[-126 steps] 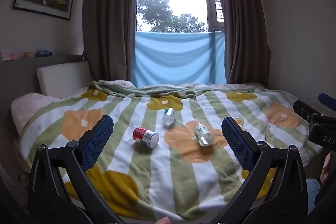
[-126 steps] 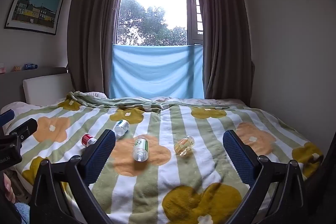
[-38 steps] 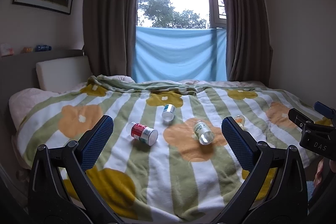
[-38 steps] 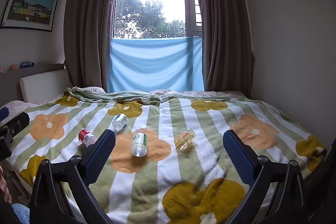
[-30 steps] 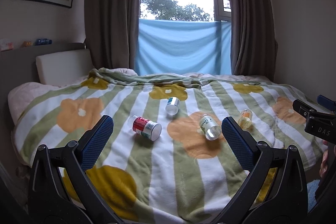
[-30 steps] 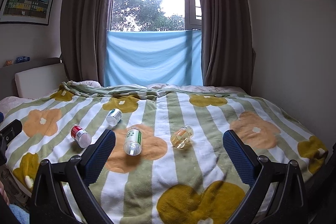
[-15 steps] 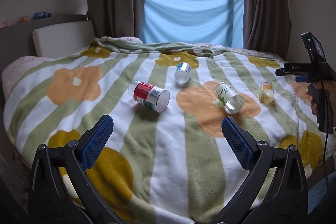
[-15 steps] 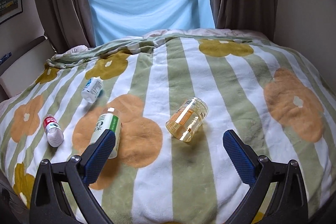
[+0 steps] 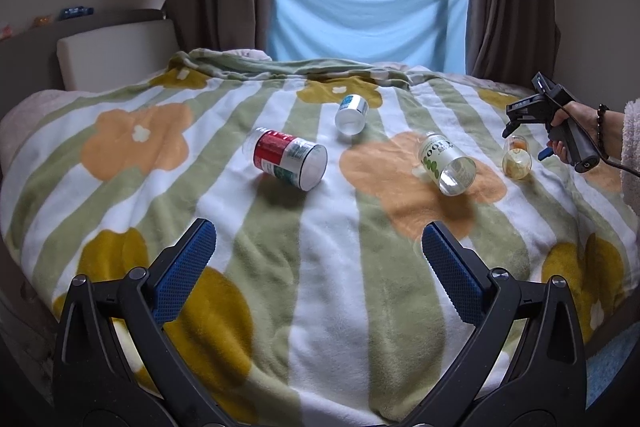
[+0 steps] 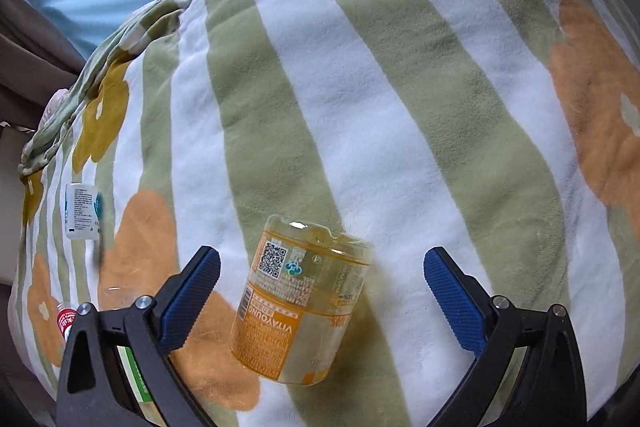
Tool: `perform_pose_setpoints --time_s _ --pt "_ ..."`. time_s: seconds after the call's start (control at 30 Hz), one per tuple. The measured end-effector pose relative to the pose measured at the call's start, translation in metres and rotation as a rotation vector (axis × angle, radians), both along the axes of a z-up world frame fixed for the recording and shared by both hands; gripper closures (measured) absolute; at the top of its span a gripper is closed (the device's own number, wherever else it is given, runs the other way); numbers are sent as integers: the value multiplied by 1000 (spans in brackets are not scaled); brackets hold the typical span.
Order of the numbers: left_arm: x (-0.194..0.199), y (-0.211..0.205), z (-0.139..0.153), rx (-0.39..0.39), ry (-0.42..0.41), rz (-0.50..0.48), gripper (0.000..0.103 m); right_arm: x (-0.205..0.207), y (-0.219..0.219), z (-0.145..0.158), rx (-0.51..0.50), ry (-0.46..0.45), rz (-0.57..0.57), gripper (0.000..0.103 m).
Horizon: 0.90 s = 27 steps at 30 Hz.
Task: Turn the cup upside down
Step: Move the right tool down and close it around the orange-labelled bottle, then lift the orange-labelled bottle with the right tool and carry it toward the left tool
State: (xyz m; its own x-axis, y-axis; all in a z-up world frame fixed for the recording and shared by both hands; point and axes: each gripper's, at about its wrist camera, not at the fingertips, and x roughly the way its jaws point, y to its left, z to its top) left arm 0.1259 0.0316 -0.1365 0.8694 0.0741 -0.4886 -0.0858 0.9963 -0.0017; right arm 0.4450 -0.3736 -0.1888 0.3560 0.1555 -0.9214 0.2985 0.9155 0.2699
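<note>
Several clear plastic cups lie on their sides on a striped flower blanket (image 9: 320, 267). The orange-label cup (image 10: 300, 303) lies between the fingers of my right gripper (image 10: 320, 291), which is open just above it. That cup also shows in the left wrist view (image 9: 517, 161), under the right gripper (image 9: 520, 119) held in a hand. My left gripper (image 9: 316, 267) is open and empty over the near blanket, short of the red-label cup (image 9: 288, 158) and the green-label cup (image 9: 446, 163).
A blue-label cup (image 9: 351, 109) lies farther back; it also shows in the right wrist view (image 10: 82, 211). A headboard and pillow (image 9: 112, 47) stand at the left, curtains and a blue cloth (image 9: 368, 11) behind the bed. The wall is at the right.
My right gripper has moved forward and down onto the orange-label cup, which now sits between its open fingers. My left gripper has moved closer to the bed and tilted down.
</note>
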Motion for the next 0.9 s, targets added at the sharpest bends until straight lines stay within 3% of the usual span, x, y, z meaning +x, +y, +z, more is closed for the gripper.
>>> perform_pose_setpoints --time_s 0.3,0.6,0.9 --pt "0 0 0 -11 5 -11 0 5 2 -7 45 61 -33 42" --pt "2 2 -3 -5 29 4 0 2 9 3 63 43 -21 42" --pt "-2 1 -10 3 37 0 0 -36 52 45 68 0 137 43"
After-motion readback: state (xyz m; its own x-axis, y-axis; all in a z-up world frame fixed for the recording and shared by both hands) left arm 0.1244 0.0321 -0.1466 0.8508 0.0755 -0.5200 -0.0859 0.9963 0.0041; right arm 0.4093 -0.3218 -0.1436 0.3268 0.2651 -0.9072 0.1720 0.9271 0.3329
